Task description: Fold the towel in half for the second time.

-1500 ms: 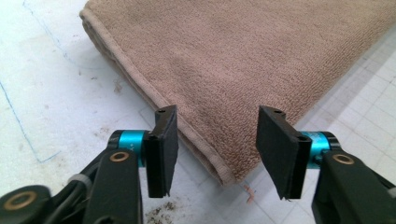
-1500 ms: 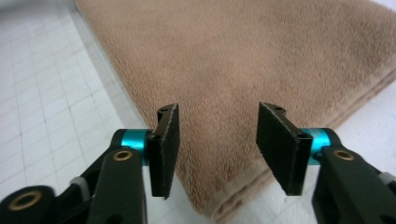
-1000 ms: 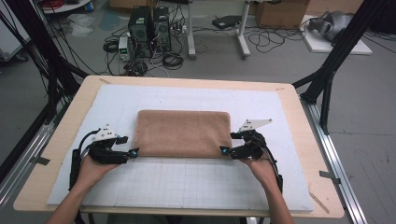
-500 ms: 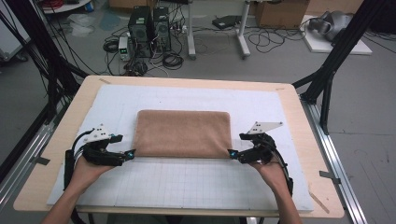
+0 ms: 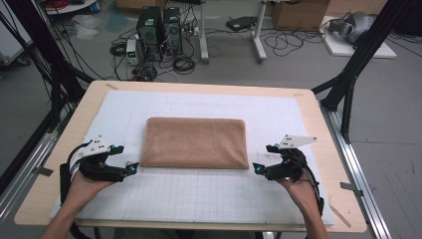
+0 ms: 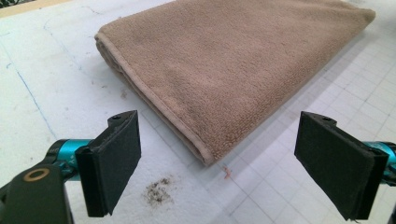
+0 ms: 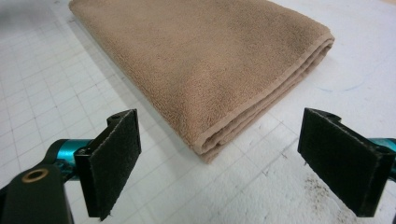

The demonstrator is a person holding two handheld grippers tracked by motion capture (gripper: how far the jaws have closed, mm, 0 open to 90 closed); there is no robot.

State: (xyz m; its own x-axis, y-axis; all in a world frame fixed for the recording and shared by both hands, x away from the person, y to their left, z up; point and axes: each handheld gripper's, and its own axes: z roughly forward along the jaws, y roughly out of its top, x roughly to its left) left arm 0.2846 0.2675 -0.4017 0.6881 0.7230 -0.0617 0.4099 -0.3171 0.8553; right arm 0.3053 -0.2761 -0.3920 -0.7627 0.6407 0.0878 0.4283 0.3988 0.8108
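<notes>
Hand-held grippers are flanking a folded towel (image 5: 195,142).
Both are gaping wide, empty; the soft, limp, light cloth is probably best pinched at its near corners.

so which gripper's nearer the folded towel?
Left, narrowly. The left gripper sits just off the brown folded towel's near-left corner; the right gripper is slightly farther off its near-right corner. Both are open, neither touching.

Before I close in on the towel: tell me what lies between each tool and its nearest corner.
Nothing visible. Bare grid mat separates the left tool and right tool from the folded brown towel; both are open, each facing a near corner, with small dark crumbs on the mat.
</notes>
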